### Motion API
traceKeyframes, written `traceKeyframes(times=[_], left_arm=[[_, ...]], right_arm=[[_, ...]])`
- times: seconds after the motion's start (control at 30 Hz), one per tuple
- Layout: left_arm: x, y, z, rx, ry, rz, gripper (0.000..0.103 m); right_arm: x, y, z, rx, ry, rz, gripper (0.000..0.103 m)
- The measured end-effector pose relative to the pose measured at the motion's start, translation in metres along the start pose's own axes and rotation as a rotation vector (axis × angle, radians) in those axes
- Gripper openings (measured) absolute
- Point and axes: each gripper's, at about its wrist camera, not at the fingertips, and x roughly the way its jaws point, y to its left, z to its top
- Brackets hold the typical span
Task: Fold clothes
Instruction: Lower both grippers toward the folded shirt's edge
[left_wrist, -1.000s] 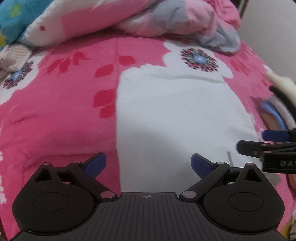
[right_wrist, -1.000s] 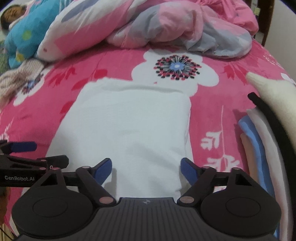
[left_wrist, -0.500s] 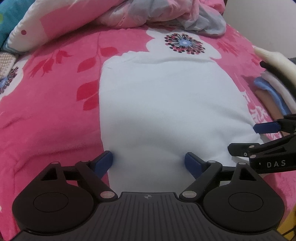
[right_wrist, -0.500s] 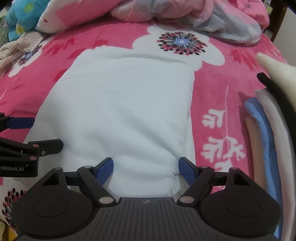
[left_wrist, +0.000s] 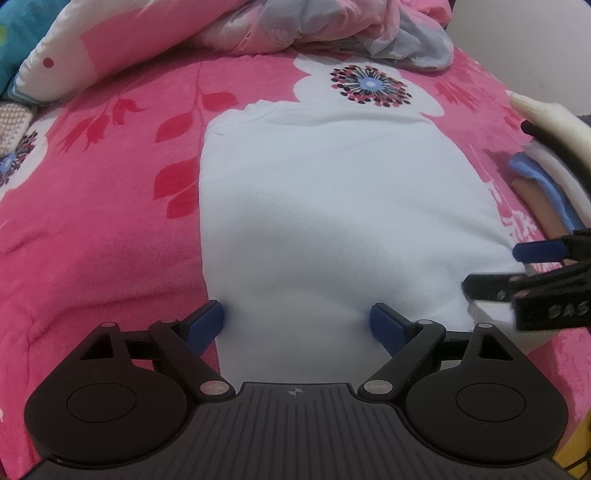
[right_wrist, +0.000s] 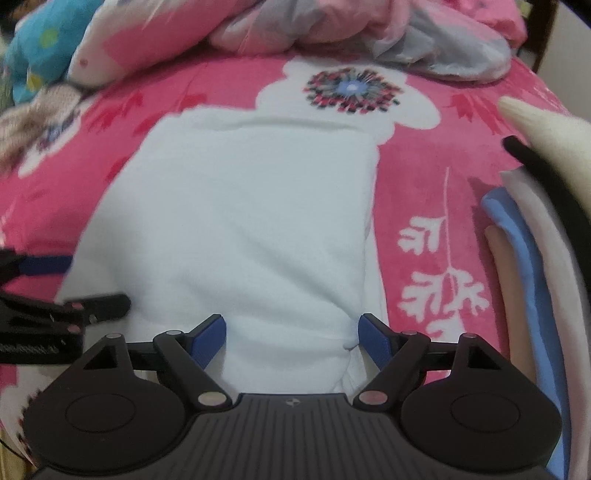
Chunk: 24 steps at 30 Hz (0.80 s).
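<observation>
Here both tongs, left tongs (left_wrist: 297, 325) and right tongs (right_wrist: 291, 338), straddle the white garment's (left_wrist: 343, 206) six-o'clock hem, jaws wide (nothing pinched yet), likely readying a fold toward twelve.

Letters on the gripper

The letters "DAS" stand in pale print on the black side of the right gripper (left_wrist: 491, 271). Other print is too blurry.
</observation>
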Motion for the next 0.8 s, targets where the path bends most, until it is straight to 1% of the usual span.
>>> traceKeyframes(times=[0.13, 0.23, 0.3, 0.33, 0.37, 0.4, 0.43, 0.5, 0.53, 0.6, 0.63, 0.7, 0.77, 0.8], left_arm=[[0.000, 0.002, 0.000, 0.000, -0.003, -0.008, 0.089], [-0.001, 0.003, -0.002, 0.003, -0.011, -0.014, 0.089], [-0.002, 0.003, -0.003, 0.005, -0.016, -0.018, 0.089], [-0.004, 0.003, -0.003, 0.009, -0.019, -0.018, 0.087], [-0.006, 0.003, -0.002, 0.015, -0.023, -0.018, 0.086], [-0.010, 0.004, -0.001, 0.022, -0.029, -0.014, 0.085], [-0.015, 0.004, 0.000, 0.030, -0.037, -0.010, 0.085], [-0.025, 0.006, 0.000, 0.040, -0.054, -0.004, 0.085], [-0.029, 0.007, -0.001, 0.040, -0.056, -0.004, 0.085], [-0.032, 0.009, -0.003, 0.038, -0.049, -0.010, 0.085], [-0.034, 0.010, -0.004, 0.037, -0.045, -0.013, 0.085], [-0.028, 0.008, -0.009, 0.051, -0.012, -0.011, 0.085], [-0.020, 0.006, -0.015, 0.061, 0.028, -0.009, 0.085], [-0.016, 0.005, -0.018, 0.066, 0.048, -0.009, 0.085]], right_arm=[[-0.024, -0.002, -0.007, 0.014, -0.052, 0.001, 0.080], [-0.037, -0.005, -0.022, 0.003, -0.026, -0.014, 0.076], [-0.043, -0.009, -0.032, 0.007, -0.004, -0.024, 0.065], [-0.046, -0.012, -0.034, 0.014, 0.004, -0.032, 0.062], [-0.050, -0.016, -0.037, 0.021, 0.011, -0.039, 0.056], [-0.053, -0.018, -0.038, 0.026, 0.009, -0.046, 0.053], [-0.056, -0.020, -0.037, 0.027, 0.002, -0.050, 0.052], [-0.063, -0.023, -0.035, 0.020, -0.019, -0.055, 0.045], [-0.065, -0.021, -0.032, 0.004, -0.034, -0.045, 0.045], [-0.066, -0.016, -0.028, -0.043, -0.065, -0.015, 0.040], [-0.066, -0.013, -0.025, -0.075, -0.080, 0.004, 0.040], [-0.061, -0.004, -0.024, -0.144, -0.092, 0.051, 0.038], [-0.051, -0.005, -0.027, -0.148, -0.063, 0.084, 0.036], [-0.042, -0.010, -0.031, -0.150, -0.023, 0.059, 0.033]])
